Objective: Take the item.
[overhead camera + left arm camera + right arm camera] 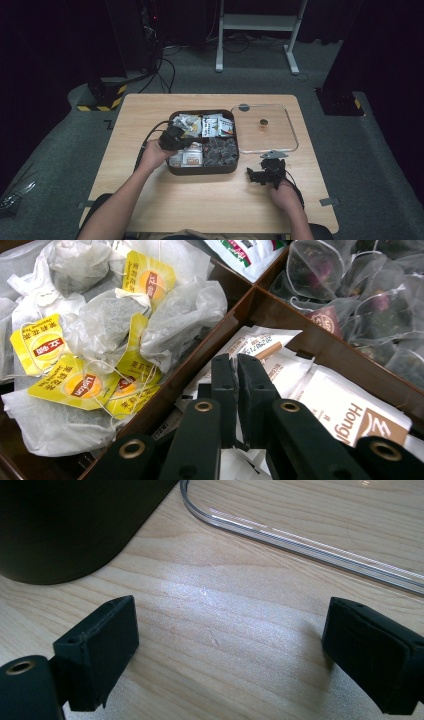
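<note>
A dark brown box (202, 171) with four compartments stands mid-table. In the left gripper view its dividers (225, 325) separate tea bags with yellow tags (90, 340), dark pyramid bags (360, 300) and white sachets (350, 410). My left gripper (189, 144) reaches into the near-left compartment. Its jaws (236, 370) are pinched almost together on the edge of a white sachet (260, 342). My right gripper (253, 176) rests low on the table by the box's right front corner, open (230, 625), with bare wood between its fingers.
A clear lid (265, 147) with a small dark knob (263, 122) lies flat to the right of the box; its rim (300, 540) runs just beyond the right gripper. The box's dark wall (65, 525) is close on that gripper's left. Table legs and cables stand beyond the table.
</note>
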